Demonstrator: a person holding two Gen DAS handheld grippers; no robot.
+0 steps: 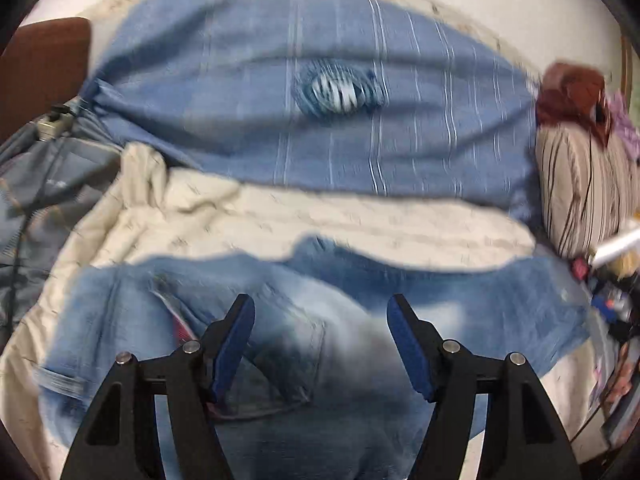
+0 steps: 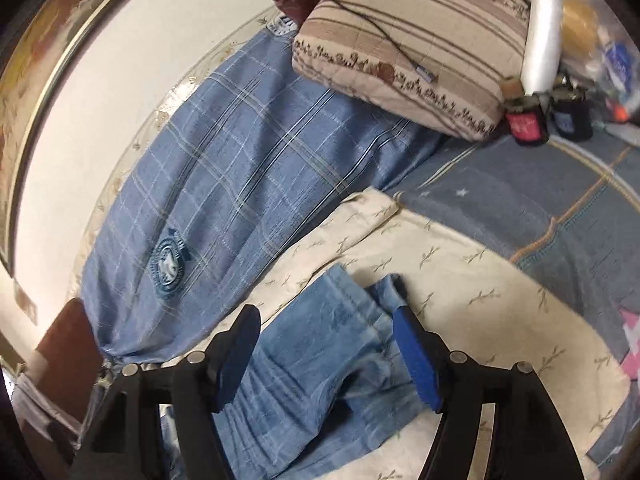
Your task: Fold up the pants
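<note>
Light blue jeans [image 1: 304, 340] lie spread on a cream sheet [image 1: 320, 220] on a bed. In the left wrist view I see the seat with a back pocket [image 1: 280, 364] below my left gripper [image 1: 320, 312], which is open and empty above it. In the right wrist view the leg ends of the jeans [image 2: 332, 340] lie between the fingers of my right gripper [image 2: 326, 324], which is open and empty just above the cloth. The image of the left view is blurred.
A blue checked bolster with a round badge [image 1: 340, 92] lies along the wall, also in the right wrist view [image 2: 240, 184]. A striped folded quilt [image 2: 400, 40] and small jars [image 2: 528, 120] are at the bed's end. A grey-blue blanket [image 2: 540, 200] lies beside the sheet.
</note>
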